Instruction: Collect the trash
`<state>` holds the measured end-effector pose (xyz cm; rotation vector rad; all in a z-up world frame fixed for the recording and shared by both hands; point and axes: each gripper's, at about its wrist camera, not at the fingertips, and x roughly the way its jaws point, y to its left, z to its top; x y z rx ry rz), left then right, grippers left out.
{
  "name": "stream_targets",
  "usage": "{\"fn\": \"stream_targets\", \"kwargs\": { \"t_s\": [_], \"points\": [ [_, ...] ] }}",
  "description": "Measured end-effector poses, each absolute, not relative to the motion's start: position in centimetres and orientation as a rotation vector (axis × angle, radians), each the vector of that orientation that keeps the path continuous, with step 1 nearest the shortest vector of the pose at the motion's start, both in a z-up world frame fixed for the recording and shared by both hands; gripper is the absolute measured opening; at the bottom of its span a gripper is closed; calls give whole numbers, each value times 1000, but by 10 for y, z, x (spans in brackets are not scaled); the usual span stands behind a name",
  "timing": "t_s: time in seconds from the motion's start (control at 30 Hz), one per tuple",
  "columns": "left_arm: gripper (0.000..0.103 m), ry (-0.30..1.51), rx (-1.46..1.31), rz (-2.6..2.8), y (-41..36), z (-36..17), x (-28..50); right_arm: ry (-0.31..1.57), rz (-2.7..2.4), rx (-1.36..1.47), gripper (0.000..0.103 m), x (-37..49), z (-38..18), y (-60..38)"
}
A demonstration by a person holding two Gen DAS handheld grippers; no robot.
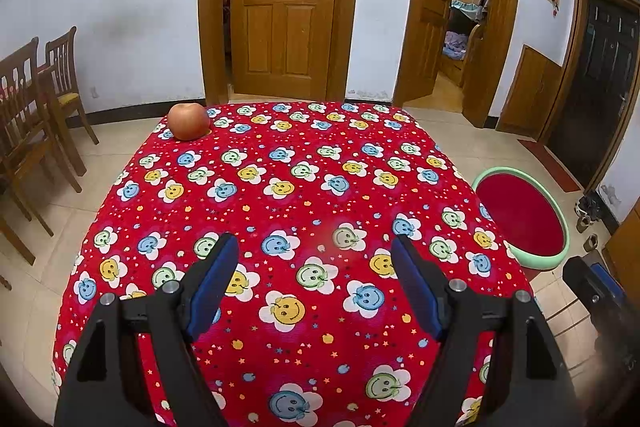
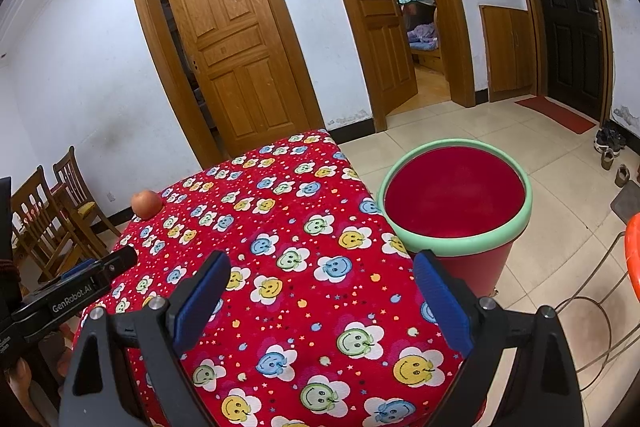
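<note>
A reddish apple (image 1: 189,121) (image 2: 146,202) rests at the far left corner of a table under a red smiley-flower cloth (image 1: 304,195) (image 2: 304,227). A red bin with a green rim (image 1: 524,217) (image 2: 454,195) stands on the floor at the table's right side. My left gripper (image 1: 314,251) hovers open over the near half of the cloth, nothing between its blue pads. My right gripper (image 2: 322,267) is open too, above the table's near right edge, with the bin just beyond its right finger. In the right wrist view, the left gripper (image 2: 120,259) shows at the left edge.
Wooden chairs (image 1: 36,115) (image 2: 52,219) stand left of the table. Wooden doors (image 1: 280,3) line the far wall, one open doorway (image 1: 464,27) leads to a bedroom. A wire stand with an orange item (image 2: 632,247) is at the far right. Shoes (image 2: 608,147) lie near the dark door.
</note>
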<state>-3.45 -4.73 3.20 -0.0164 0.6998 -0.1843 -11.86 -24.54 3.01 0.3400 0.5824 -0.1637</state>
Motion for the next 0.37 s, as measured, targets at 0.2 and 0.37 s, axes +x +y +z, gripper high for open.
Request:
{"fn": "stream_targets", "kwargs": {
  "t_s": [0.2, 0.37],
  "points": [
    [78, 700, -15, -182, -47, 34, -34, 582, -164, 339, 95, -118, 31, -245],
    [78, 699, -13, -174, -43, 37, -33, 582, -164, 340, 95, -119, 30, -245]
  ]
}}
